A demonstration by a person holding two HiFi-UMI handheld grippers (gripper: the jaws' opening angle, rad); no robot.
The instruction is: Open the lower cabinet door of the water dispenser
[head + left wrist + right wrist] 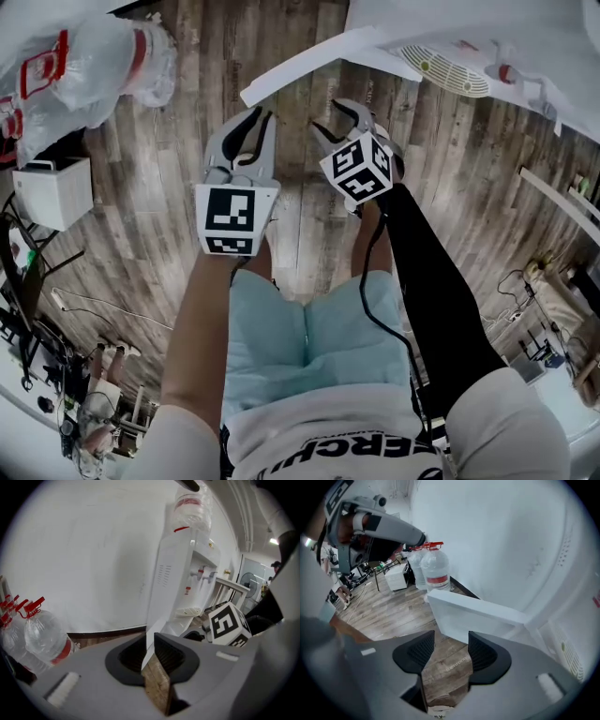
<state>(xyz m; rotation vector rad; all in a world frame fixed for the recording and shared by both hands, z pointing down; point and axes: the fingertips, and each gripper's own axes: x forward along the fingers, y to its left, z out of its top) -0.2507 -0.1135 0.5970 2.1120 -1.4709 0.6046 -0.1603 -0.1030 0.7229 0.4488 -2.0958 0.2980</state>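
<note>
The white water dispenser stands against a white wall; in the head view its body fills the top right. Its lower cabinet door is swung out over the wooden floor. My left gripper sits at the door's free edge. In the left gripper view the jaws are closed to a narrow slot with the door's lower corner in it. My right gripper hangs beside it, open and empty, just short of the door's top edge.
Large water bottles with red caps stand along the wall left of the dispenser, also in the right gripper view. A plastic-wrapped bottle and a white box lie at the left. A white table stands beyond the dispenser.
</note>
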